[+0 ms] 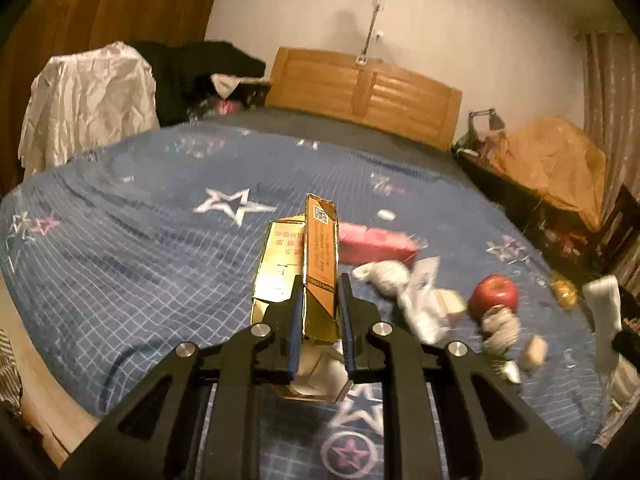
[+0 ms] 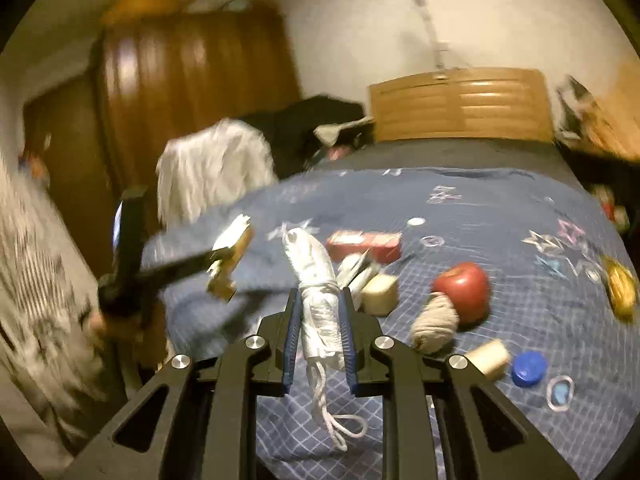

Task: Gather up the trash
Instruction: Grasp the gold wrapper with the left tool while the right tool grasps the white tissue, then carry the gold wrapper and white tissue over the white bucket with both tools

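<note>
At the left of the scene, the left gripper (image 1: pixel 320 296) has its jaws clamped almost shut on a torn gold cardboard carton (image 1: pixel 304 264), which stands upright between the blue pads and is lifted clear of the bed (image 1: pixel 140 240). In the right wrist view this same carton (image 2: pixel 230 260) appears blurred at the left, held above the edge of the blue star-patterned bedspread.

Further right, the right gripper (image 2: pixel 319 300) has its jaws closed tight on a bundled white plastic bag (image 2: pixel 316 280), tied round with white cord whose loops hang down below the pads. The bundle is raised off the bedspread.

Behind it on the bed lies a pink box (image 2: pixel 364 244), and just right of the bundle a crumpled white wrapper (image 2: pixel 358 270) rests next to a pale block (image 2: pixel 380 294). Right of those sits a red apple (image 2: pixel 464 290), with a ball of beige yarn (image 2: pixel 436 322) touching its near side. Nearer the camera lie a small pale cylinder (image 2: pixel 490 358) and a blue bottle cap (image 2: pixel 529 368) beside it. A shiny gold wrapper (image 2: pixel 622 292) lies at the far right edge.
</note>
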### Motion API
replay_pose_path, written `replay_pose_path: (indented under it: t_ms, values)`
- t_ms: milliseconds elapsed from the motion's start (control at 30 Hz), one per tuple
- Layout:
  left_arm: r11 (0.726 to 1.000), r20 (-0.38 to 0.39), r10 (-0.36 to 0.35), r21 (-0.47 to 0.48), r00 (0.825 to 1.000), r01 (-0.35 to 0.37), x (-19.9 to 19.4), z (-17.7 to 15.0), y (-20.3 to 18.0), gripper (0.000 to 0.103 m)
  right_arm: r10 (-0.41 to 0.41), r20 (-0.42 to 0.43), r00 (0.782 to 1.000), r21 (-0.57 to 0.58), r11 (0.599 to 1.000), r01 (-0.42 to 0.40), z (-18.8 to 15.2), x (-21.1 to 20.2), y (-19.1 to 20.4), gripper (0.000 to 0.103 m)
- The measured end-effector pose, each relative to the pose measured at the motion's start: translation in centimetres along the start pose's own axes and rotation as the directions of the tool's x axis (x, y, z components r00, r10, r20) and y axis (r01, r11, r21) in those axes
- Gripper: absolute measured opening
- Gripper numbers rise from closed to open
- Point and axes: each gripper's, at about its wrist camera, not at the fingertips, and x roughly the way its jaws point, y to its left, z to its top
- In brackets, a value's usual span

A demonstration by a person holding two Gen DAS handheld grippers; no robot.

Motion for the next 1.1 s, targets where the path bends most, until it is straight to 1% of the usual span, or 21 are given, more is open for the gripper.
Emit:
replay_pose_path:
  t_ms: [67, 167, 300, 333, 467, 700, 900, 1100]
  values:
    - [1.0, 0.01, -0.01, 0.013, 1.0, 0.01, -1.0, 0.3, -1.3, 0.015, -0.029, 0.029, 0.999, 0.044, 0.999, 0.027, 0.4, -1.7, -0.9, 0.02]
    - [0.999, 0.013, -0.033, 0.037, 0.999, 0.032, -1.9, 0.5, -3.5, 0.015, -0.074, 0.05, 0.996, 0.058, 0.996, 0.071, 0.3, -3.6, -1.3, 0.02]
    - [0.992, 0.019, -0.051, 0.115, 0.999, 0.048, -3.1, 0.1, -7.4, 0.015, -0.12, 0.055, 0.991, 0.056, 0.992, 0.117, -0.1, -5.3, -1.3, 0.02]
    - [0.989, 0.012, -0.062, 0.132, 0.998, 0.06, -3.2, 0.0, -8.7, 0.015, -0.133, 0.056, 0.99, 0.058, 0.99, 0.129, -0.3, -5.7, -1.3, 0.02]
    - [0.98, 0.0, -0.084, 0.179, 0.996, 0.083, -3.9, -1.2, -11.9, 0.015, -0.155, 0.043, 0.987, 0.057, 0.987, 0.153, -1.5, -6.6, -1.3, 0.02]
    - [0.961, -0.037, -0.117, 0.25, 0.992, 0.123, -3.8, -2.4, -17.0, 0.015, -0.211, 0.068, 0.975, 0.101, 0.974, 0.204, -2.8, -9.8, -2.7, 0.02]
    - [0.935, -0.049, -0.159, 0.313, 0.986, 0.166, -3.5, -2.6, -22.1, 0.015, -0.296, 0.106, 0.949, 0.163, 0.947, 0.277, -3.4, -13.6, -5.6, 0.02]
    - [0.895, -0.061, -0.22, 0.384, 0.974, 0.226, -2.8, -2.8, -28.1, 0.015, -0.407, 0.142, 0.902, 0.214, 0.903, 0.374, -3.8, -18.0, -9.5, 0.02]
